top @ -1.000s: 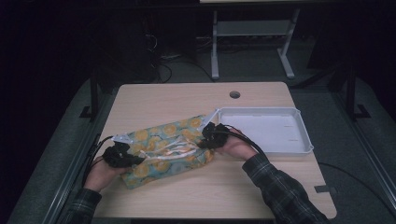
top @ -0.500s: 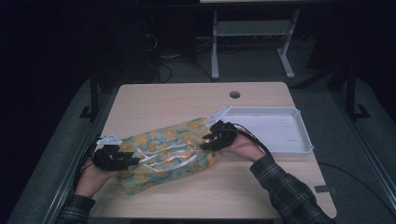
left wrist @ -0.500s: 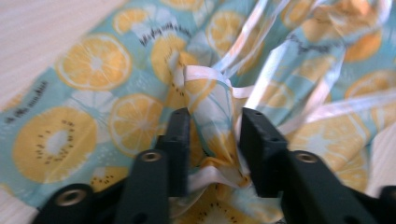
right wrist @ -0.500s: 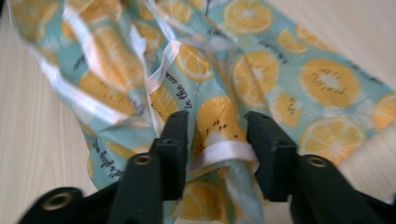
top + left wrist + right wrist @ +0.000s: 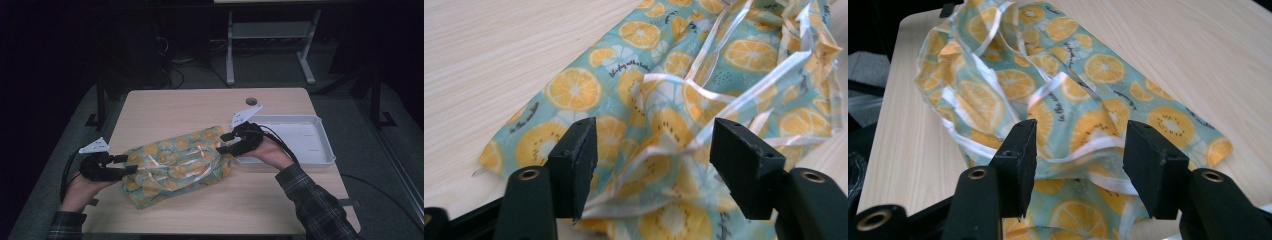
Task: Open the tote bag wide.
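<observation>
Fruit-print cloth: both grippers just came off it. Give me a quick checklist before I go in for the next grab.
1. Left gripper free of the cloth: ok. Its jaws have just been opening; the cloth lies beyond the gap, unpinched.
2. Right gripper free: ok. Its jaws have just been opening too, nothing clamped.
3. Cloth fully on the table: ok, no part over an edge.
4. Cloth flat: not ok. It lies bunched, with its white hem twisted across the top.
5. A corner to grab: ok, one lies flat near the left gripper.
6. White tray out of the way: cannot tell. The right hand covers where cloth and tray meet.
</observation>
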The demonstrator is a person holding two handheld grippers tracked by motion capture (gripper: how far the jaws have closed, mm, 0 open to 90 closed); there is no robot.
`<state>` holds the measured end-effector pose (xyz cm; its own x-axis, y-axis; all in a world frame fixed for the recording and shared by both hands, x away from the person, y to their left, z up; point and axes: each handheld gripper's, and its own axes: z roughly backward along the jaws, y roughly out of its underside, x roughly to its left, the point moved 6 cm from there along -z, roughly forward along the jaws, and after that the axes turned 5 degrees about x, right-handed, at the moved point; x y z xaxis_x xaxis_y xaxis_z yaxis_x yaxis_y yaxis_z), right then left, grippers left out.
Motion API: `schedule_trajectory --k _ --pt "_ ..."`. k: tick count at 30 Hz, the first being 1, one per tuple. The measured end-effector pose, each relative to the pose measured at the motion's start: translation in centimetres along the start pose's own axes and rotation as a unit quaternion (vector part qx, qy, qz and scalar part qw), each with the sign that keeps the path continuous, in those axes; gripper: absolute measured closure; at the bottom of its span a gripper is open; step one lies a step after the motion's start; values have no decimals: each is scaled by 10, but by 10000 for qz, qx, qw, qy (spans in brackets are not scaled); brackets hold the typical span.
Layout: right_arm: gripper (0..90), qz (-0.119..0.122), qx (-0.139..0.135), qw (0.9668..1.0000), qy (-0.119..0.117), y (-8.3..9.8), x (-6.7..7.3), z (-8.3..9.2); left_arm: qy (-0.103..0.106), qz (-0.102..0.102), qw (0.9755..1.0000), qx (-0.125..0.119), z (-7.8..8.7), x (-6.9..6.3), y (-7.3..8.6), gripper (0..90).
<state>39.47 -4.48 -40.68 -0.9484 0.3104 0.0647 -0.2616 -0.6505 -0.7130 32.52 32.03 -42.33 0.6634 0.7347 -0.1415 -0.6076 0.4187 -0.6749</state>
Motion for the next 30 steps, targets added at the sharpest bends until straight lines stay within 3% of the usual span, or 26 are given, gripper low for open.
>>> schedule_trajectory --k 4,6,8,16,30 --pt "479 131 -99 9997 -155 -9 11 2 -14 23 10000 9 6 0 7 319" --pt "489 374 -111 9987 -326 -15 23 -3 -51 6 10000 55 8 -1 11 312" --pt "490 428 -97 9984 -366 -17 26 -5 -115 24 9999 105 9 -1 17 310" --pt "497 888 46 9940 -644 -35 50 -36 -262 34 9991 334 11 -8 45 303" --pt "493 1160 163 9887 -941 -42 61 -68 -309 -32 9976 625 -2 -15 69 281"
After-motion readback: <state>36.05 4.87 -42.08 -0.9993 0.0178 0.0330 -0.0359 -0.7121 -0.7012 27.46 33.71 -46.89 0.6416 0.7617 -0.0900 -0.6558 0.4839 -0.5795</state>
